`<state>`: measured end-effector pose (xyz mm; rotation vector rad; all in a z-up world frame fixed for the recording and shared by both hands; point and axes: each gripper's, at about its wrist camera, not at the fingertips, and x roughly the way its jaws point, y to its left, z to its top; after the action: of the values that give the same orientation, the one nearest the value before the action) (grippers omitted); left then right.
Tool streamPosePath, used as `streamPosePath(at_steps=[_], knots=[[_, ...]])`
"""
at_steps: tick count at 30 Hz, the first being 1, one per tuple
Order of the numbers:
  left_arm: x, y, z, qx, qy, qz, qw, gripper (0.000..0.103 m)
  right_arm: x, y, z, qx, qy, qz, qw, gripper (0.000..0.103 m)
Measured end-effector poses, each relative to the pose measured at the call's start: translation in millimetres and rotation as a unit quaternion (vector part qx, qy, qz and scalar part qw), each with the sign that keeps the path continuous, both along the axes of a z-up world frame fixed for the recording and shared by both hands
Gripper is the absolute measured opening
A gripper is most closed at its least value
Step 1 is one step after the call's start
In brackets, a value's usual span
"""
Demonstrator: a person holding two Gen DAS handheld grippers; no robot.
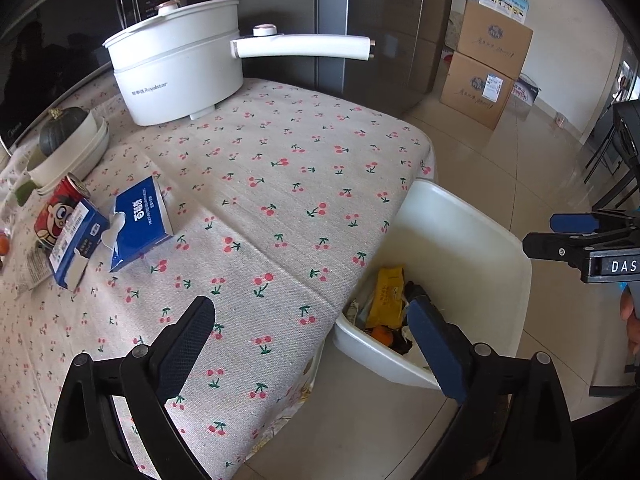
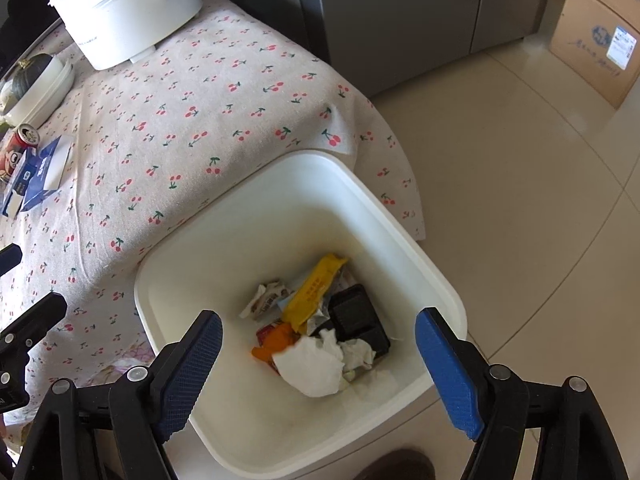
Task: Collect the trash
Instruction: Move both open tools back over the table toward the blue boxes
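Below: bin point(image 2: 400, 216) against table point(image 2: 240, 92) edge, trash point(image 2: 320, 320) inside. Right gripper point(image 2: 318, 364) spread, empty, above bin; left gripper point(image 1: 312, 344) spread, empty, over table edge. Can point(image 1: 56, 216) partly hidden.

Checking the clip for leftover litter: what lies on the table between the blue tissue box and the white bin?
Only bare cherry-print tablecloth, seen in the left wrist view, lies between the blue tissue box and the white bin.

Bright daylight, sharp focus, floor glare, fisheye-warped dark corners.
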<state>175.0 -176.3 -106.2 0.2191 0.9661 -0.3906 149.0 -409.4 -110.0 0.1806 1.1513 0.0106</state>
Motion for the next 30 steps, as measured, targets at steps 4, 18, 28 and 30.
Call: streamPosePath(at_steps=[4,18,28,30], knots=[[2,10,3,0.0,-0.001,0.009,1.0,0.099,1,7,1,-0.009,-0.002,0.009,1.0,0.083],[15,80,19,0.004,-0.001,0.072,0.9974,0.099,20,47,16,-0.016,-0.018,0.037,0.999,0.083],[26,165,30,0.01,-0.001,0.148,0.9889,0.103,49,108,24,-0.011,-0.026,0.069,0.997,0.083],[27,182,32,0.008,0.0,0.167,0.986,0.103,56,124,24,-0.01,-0.027,0.078,0.997,0.083]])
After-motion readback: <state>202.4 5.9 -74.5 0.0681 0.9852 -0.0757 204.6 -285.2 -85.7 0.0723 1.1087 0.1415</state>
